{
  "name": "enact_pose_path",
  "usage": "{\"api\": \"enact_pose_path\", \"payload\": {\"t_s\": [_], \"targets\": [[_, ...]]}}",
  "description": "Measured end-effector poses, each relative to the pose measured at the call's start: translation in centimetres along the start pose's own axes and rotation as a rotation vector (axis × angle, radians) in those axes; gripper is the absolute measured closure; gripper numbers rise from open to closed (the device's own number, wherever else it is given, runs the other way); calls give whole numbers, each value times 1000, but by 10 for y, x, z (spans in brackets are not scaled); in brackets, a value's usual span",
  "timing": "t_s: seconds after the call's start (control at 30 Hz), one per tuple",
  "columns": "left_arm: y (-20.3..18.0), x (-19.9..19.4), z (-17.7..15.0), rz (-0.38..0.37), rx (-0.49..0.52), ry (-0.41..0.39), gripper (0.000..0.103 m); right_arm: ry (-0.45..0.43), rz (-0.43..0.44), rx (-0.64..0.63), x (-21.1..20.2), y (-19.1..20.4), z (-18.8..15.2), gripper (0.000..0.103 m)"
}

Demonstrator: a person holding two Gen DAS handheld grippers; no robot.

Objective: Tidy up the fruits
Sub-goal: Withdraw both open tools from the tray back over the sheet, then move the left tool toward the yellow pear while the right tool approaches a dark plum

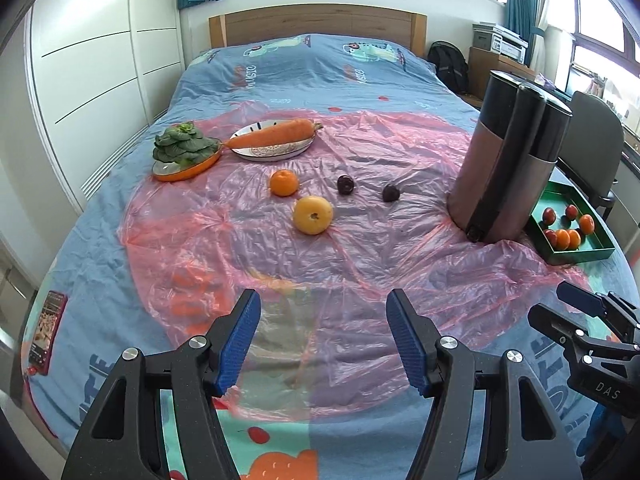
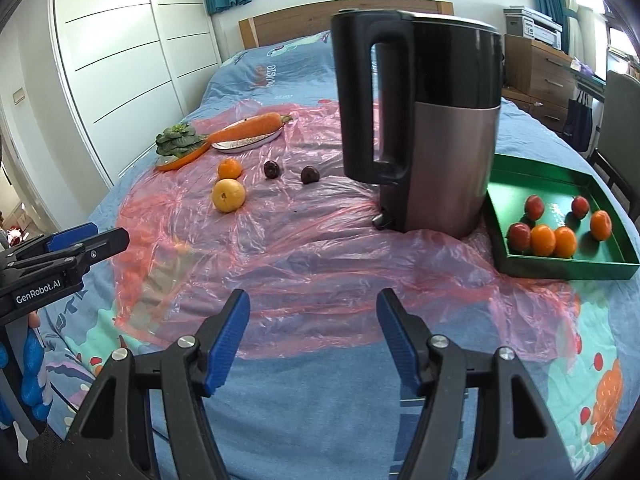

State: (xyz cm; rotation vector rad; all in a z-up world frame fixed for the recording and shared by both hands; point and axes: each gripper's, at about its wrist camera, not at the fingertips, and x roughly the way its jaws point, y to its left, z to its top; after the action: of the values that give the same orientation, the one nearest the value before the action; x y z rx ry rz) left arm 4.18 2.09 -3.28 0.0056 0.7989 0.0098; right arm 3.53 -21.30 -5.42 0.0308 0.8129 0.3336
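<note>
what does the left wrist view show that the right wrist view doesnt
Only the left wrist view: a phone near the bed's left edge.

Only the right wrist view: the kettle's handle side-on.

Both: kettle, green tray of fruit, carrot, greens, four loose fruits including the yellow fruit, and open, empty left gripper and right gripper.

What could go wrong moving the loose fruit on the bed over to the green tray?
The kettle stands between the loose fruit and the green tray, so a carrying arm could knock it over on the soft bed.

The yellow fruit and tangerine are round and lie on crinkled plastic sheet; they may roll or slip from the tongs.

The two dark plums are small, so easy to miss or squash.
</note>
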Motion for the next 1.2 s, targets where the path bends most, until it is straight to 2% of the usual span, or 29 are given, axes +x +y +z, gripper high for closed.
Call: {"api": "enact_pose_path", "payload": {"t_s": [0.23,0.4,0.57,0.93,1.2], "targets": [[21,19,-1,16,-32,-7,44,28,30,-71,33,28,8,3],[28,37,9,-11,-35,-20,44,30,46,-133,59,50,27,3],[37,56,21,-46,-36,-26,44,15,58,-137,85,61,52,3],[50,114,48,-137,-73,-8,44,6,9,-129,150,65,103,3],[44,161,65,-190,-96,-8,44,21,-44,-100,194,47,127,5]]}}
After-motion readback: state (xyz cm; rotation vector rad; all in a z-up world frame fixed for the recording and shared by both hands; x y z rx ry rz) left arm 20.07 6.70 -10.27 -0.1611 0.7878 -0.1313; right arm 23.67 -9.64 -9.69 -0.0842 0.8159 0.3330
